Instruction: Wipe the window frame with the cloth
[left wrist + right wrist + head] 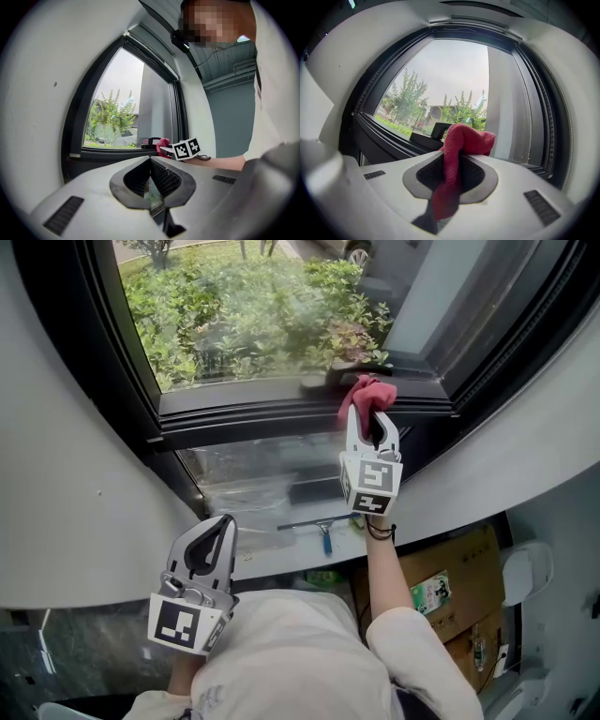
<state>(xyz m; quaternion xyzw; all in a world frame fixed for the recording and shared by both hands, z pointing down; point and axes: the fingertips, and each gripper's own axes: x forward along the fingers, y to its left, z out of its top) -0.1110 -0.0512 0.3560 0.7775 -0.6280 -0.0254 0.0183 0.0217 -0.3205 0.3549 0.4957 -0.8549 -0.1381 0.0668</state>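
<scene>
One red cloth (367, 392) pinched by right hand-held gripper (372, 420), at window frame (244, 414).

Daylight comes in through a big window (253, 315) set in a dark frame (281, 416), with green shrubs (206, 324) just outside and a pale sky (454, 65) above them. White walls (75, 484) curve in on both sides of the opening, and a pale sill (450, 498) runs below it. Under the sill on the right sit cardboard boxes (459, 592). Further in, the room has a blue-grey wall (234, 122) and a ribbed ceiling (229, 61).
</scene>
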